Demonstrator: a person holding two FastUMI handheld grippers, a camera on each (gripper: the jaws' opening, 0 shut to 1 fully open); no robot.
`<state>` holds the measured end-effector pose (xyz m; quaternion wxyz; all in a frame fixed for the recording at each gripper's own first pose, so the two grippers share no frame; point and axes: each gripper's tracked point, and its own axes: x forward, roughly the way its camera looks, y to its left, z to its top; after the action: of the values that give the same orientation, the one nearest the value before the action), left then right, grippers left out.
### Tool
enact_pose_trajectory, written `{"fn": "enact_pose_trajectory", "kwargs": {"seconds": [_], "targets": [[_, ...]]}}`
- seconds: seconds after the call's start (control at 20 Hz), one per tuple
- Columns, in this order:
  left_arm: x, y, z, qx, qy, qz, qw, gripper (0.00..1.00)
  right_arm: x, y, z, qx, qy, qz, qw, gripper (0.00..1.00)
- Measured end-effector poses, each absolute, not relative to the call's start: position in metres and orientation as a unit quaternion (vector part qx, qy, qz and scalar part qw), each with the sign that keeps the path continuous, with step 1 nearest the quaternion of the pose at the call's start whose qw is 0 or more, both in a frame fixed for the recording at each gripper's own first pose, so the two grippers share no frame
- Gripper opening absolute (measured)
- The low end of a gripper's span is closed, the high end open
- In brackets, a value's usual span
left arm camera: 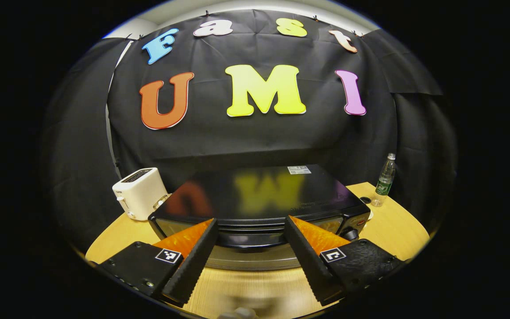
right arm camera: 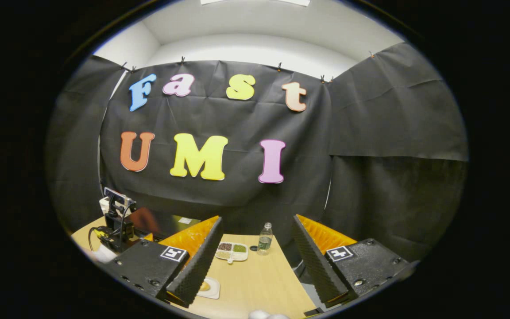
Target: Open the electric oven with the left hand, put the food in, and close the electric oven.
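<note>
Left gripper view: left gripper (left arm camera: 251,230) spread apart, empty, facing electric oven (left arm camera: 259,199).
Right gripper view: right gripper (right arm camera: 256,239) apart; food tray (right arm camera: 232,251) ahead, contents perhaps grains.

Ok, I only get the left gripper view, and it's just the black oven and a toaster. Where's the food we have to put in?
Observer: The right gripper view has it. A divided tray with brown and green food lies on the table, right beside the water bottle.
Operator: Is the other gripper holding it already?
Observer: No. The right gripper is open and holds nothing. The tray lies farther off, between its two fingers as that view looks along them.
</note>
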<state>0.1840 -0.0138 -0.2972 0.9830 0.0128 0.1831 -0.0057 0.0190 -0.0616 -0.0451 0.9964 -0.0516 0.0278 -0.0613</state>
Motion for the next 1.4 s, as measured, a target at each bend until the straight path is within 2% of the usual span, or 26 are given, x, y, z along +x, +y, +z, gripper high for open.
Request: {"fn": "enact_pose_trajectory", "kwargs": {"seconds": [0.55, 0.95, 1.4], "targets": [[0.122, -0.013, -0.311, 0.003, 0.205, -0.003, 0.979, 0.99, 0.016, -0.044, -0.053, -0.055, 0.033, -0.023, 0.998, 0.98], [0.061, -0.013, -0.357, -0.001, 0.245, -0.005, 0.97, 0.99, 0.012, -0.029, -0.067, -0.061, 0.041, 0.008, 0.997, 0.99], [0.036, -0.014, -0.393, -0.004, 0.269, -0.003, 0.963, 0.98, 0.016, -0.025, -0.101, -0.05, 0.069, 0.018, 0.996, 0.98]]}}
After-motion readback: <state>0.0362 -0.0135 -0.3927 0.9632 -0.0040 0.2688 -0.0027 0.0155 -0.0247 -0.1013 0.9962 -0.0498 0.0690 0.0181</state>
